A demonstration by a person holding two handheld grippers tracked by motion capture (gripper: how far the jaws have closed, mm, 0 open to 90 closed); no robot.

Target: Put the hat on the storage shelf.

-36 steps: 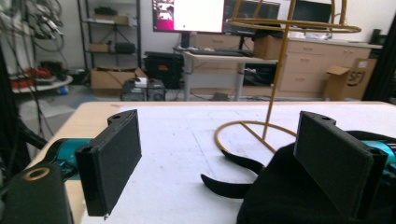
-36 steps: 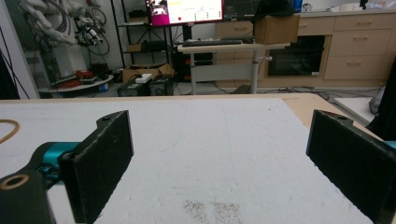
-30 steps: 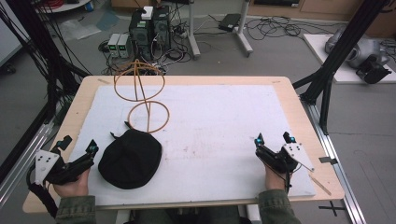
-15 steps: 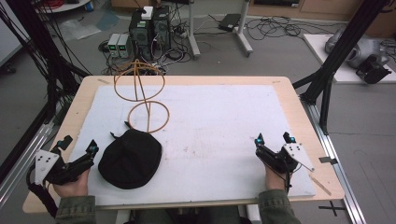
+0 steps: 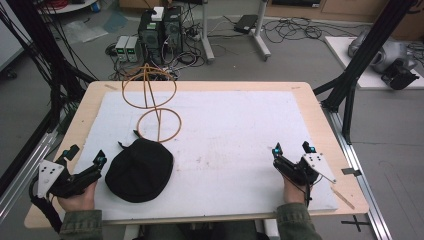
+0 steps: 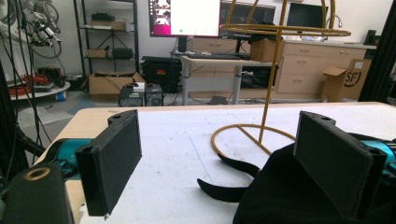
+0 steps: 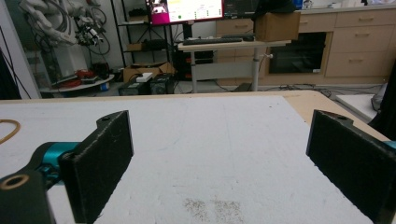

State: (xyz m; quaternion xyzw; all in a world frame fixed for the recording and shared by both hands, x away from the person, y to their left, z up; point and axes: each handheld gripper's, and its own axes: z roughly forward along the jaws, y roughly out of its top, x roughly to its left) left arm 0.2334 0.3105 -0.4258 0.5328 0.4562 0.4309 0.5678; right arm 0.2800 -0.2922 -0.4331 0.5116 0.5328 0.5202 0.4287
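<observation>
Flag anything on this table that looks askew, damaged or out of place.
Nothing is damaged or spilled. The black cap lies slumped on the white mat beside the gold wire stand, not on it. The stand is upright. Both grippers, left and right, are open and apart from it.
</observation>
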